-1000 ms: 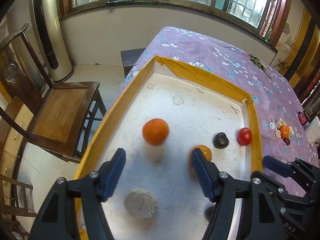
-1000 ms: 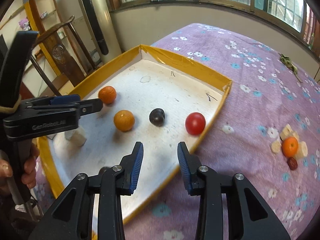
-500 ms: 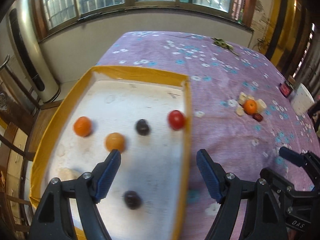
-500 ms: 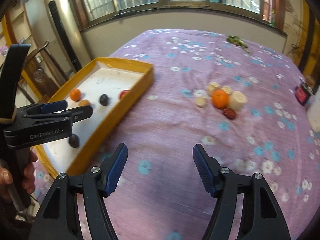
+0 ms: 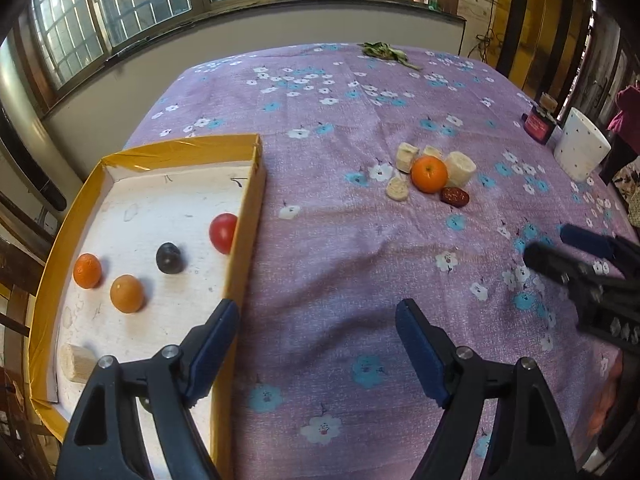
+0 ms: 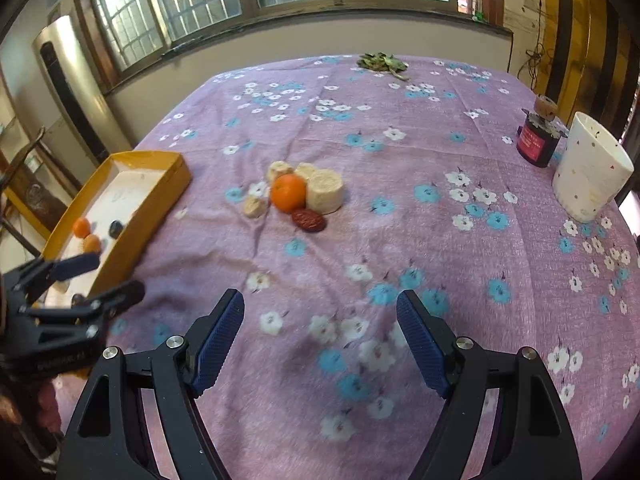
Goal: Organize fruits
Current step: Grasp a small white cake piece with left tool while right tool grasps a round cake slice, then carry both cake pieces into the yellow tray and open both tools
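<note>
A yellow-rimmed tray [image 5: 248, 216] at the table's left holds two oranges [image 5: 87, 270] [image 5: 127, 293], a dark plum [image 5: 169, 258], a red tomato [image 5: 223, 233] and a pale chunk [image 5: 76, 362]. On the purple cloth lie an orange [image 6: 288, 193], a red date [image 6: 308, 220] and several pale cut pieces [image 6: 325, 191]. My left gripper [image 5: 316, 348] is open and empty, over the tray's right edge. My right gripper [image 6: 320, 340] is open and empty above bare cloth, short of the orange.
A white cup [image 6: 592, 172] and a dark red jar [image 6: 538, 140] stand at the table's right. Green leaves [image 6: 382, 62] lie at the far edge. A wooden chair [image 6: 24, 184] stands left of the table.
Both grippers have swung right, away from the tray toward the fruit pile on the cloth. The right gripper's jaws have opened wider.
</note>
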The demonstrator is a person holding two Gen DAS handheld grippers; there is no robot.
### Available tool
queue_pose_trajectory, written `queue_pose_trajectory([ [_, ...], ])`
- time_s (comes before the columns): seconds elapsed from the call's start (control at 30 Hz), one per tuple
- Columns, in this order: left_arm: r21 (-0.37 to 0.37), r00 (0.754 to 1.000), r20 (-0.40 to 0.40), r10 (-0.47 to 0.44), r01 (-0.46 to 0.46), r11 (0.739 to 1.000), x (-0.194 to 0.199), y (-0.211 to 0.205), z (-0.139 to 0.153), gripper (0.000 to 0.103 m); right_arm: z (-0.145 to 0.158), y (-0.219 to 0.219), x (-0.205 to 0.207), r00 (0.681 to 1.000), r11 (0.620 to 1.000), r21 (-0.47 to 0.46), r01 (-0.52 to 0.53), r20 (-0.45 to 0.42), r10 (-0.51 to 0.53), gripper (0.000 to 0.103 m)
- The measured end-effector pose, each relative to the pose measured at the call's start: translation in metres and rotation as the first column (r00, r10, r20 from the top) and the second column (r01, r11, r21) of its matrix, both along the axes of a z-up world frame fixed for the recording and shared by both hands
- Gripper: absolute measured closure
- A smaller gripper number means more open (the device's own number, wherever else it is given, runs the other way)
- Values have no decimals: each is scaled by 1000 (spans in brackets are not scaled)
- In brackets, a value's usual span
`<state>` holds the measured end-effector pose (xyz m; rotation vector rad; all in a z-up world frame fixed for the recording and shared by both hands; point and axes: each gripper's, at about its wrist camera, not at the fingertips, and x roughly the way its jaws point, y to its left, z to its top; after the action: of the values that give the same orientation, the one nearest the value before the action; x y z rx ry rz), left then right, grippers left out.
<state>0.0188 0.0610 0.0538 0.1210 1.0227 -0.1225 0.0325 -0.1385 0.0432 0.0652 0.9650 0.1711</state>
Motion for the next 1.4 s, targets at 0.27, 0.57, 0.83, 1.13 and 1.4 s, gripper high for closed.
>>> queue_pose_trajectory([
  [0.27,21,999,-31,-17,18,1000,11,-6,-7,18,-7,0,67,997,998,-10,-68,36,69,26],
  [0.57,21,998,-44,-49,50,999,46,-23,-9,18,-27,18,92,976,976,1,-216,26,216,64],
  [0.83,-45,990,-40,-136,134,990,85,-51,-19,32,-20,-5,82,982,982,32,-189,27,188,72],
  [1.13,-151,980,-70,-188,176,973,107,-59,-38,80,-19,-24,74,989,985,93,-147,22,146,72],
  [1.4,-192,981,-48,-186,174,966,89,-48,-25,80,-18,-29,61,994,987,117,-107,9,106,72],
])
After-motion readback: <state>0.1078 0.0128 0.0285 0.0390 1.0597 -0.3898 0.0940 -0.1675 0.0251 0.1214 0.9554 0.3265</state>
